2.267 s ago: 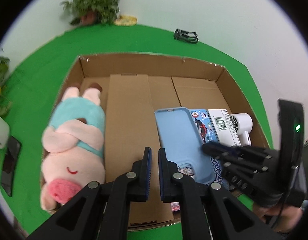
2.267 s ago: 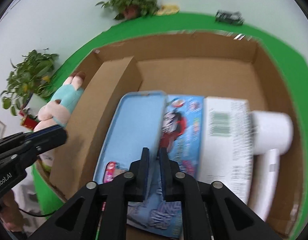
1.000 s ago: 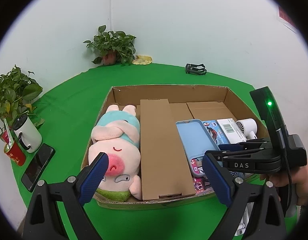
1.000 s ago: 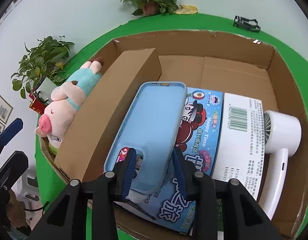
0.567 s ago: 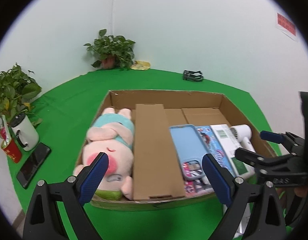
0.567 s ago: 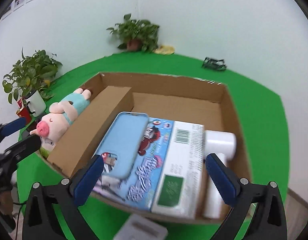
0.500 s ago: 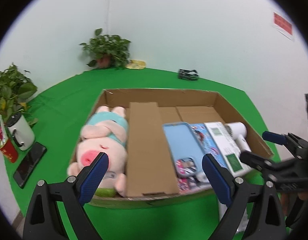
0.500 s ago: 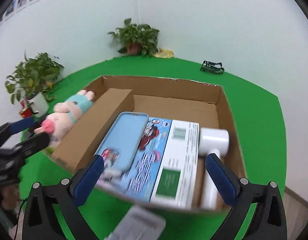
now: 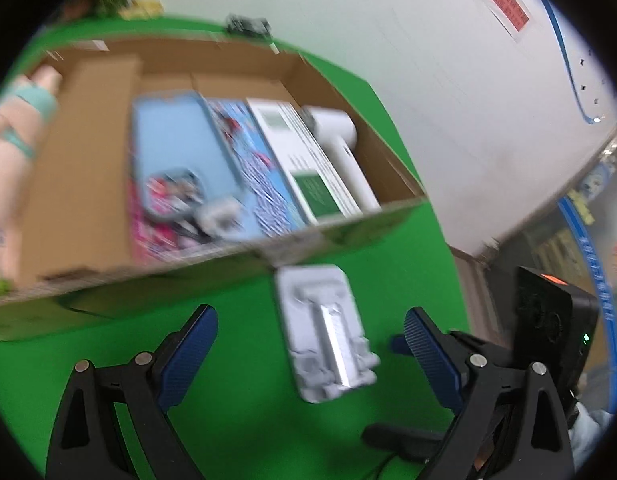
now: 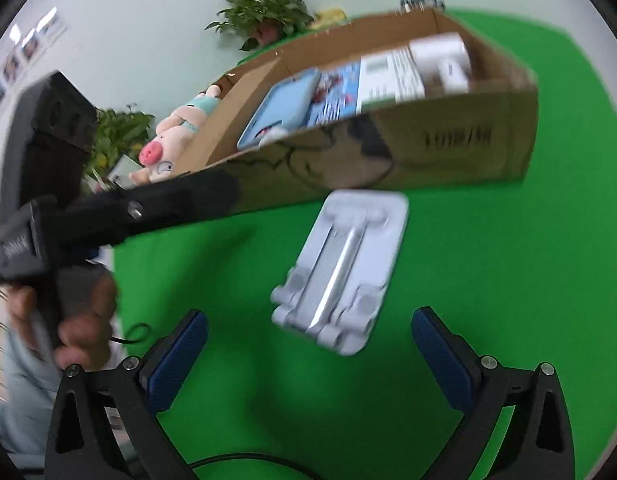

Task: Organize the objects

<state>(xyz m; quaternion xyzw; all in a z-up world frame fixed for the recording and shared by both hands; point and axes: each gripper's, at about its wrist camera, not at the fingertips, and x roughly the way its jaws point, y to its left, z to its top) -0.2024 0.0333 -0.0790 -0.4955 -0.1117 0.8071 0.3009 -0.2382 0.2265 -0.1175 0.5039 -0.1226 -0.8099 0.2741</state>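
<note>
- Phone stand (image 9: 328,332) (image 10: 342,266) is lying flat on the green cloth (image 10: 488,280), just outside the cardboard box (image 9: 212,256) (image 10: 388,148).
- I'm holding both the left gripper (image 9: 310,356) and right gripper (image 10: 308,354) spread wide, gripping nothing, hovering near it.

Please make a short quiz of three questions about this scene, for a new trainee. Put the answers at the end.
1. True or false: the white phone stand lies inside the cardboard box.
2. Which object is nearest the box's right wall? A) plush pig B) blue phone case C) white hair dryer
3. Fill in: both the left gripper and the right gripper are ____.

Key: 1 false, it lies on the green cloth; 2 C; 3 open.
</note>
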